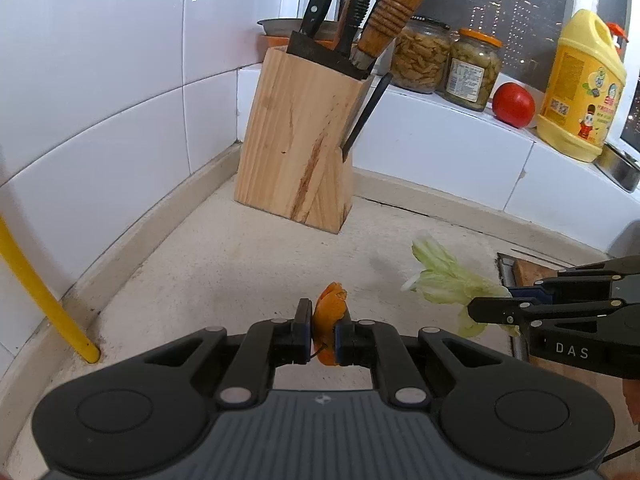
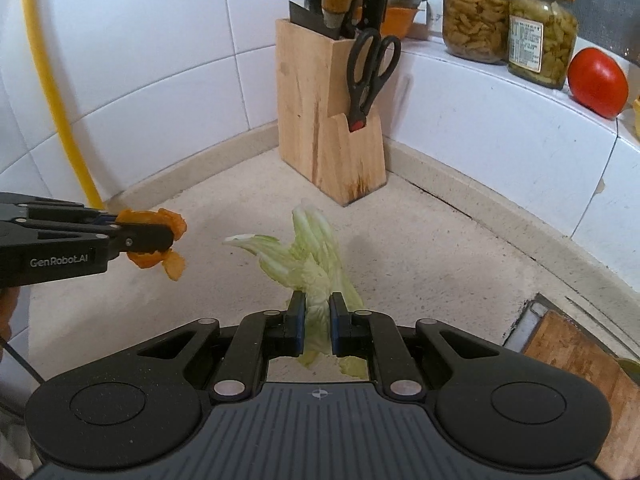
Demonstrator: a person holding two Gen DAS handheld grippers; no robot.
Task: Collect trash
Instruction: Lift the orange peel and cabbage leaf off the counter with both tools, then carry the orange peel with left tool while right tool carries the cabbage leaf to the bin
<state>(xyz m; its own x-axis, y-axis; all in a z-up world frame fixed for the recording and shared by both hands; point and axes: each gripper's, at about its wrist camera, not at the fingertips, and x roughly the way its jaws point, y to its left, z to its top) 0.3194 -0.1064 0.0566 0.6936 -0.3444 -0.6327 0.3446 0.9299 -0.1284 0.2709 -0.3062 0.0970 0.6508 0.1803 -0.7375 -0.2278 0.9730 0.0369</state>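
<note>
Orange peel (image 1: 329, 312) sits pinched between the pads of your left gripper (image 1: 323, 326), jaws nearly together on it, with ragged ends sticking out above and below the fingertips. Your right gripper (image 2: 317, 322) is clamped on a pale green cabbage leaf (image 2: 308, 256), whose long axis runs straight out ahead of the fingers, its white-ribbed tips fanning away toward the wooden knife block (image 2: 320, 136) in the corner.

Both scraps appear to hang clear of the speckled stone countertop (image 2: 420, 248), so each hand already carries its piece of trash. The two grippers are side by side, near each other but not touching: from the right wrist view the left one comes in from the left edge with the peel just beside the leaf's tips.

What the coming move turns on is where the bin lies, and neither view shows one. You face the tiled corner, with the jars (image 1: 472, 68) and tomato (image 1: 513, 104) on the ledge beyond, so the drop point is likely behind or to one side.

The leaf juts far forward and droops; judge your swing by its tips, not the fingers, or it may brush the peel or the knife block.
</note>
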